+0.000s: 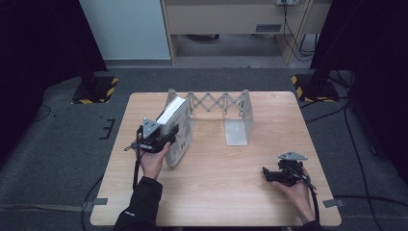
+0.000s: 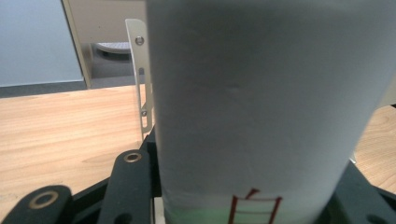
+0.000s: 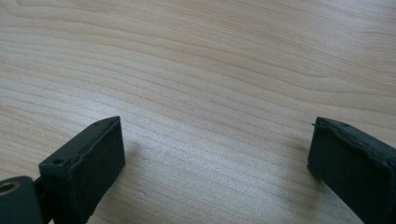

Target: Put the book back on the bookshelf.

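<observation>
matt pale wood table point(image 1: 216, 192), matt grey metal rack point(image 1: 238, 130)

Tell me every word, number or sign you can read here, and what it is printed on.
None can be read in full.
On the white book held in the left tongs: a red mark at the bottom edge, cut off, unreadable.
On its cover in the high view: small dark marks, too blurred to read.

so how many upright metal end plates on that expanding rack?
2. The grey metal rack's left end plate stands at the table's back, largely behind the white book held by the left tool; the right end plate stands alone further right.
</observation>
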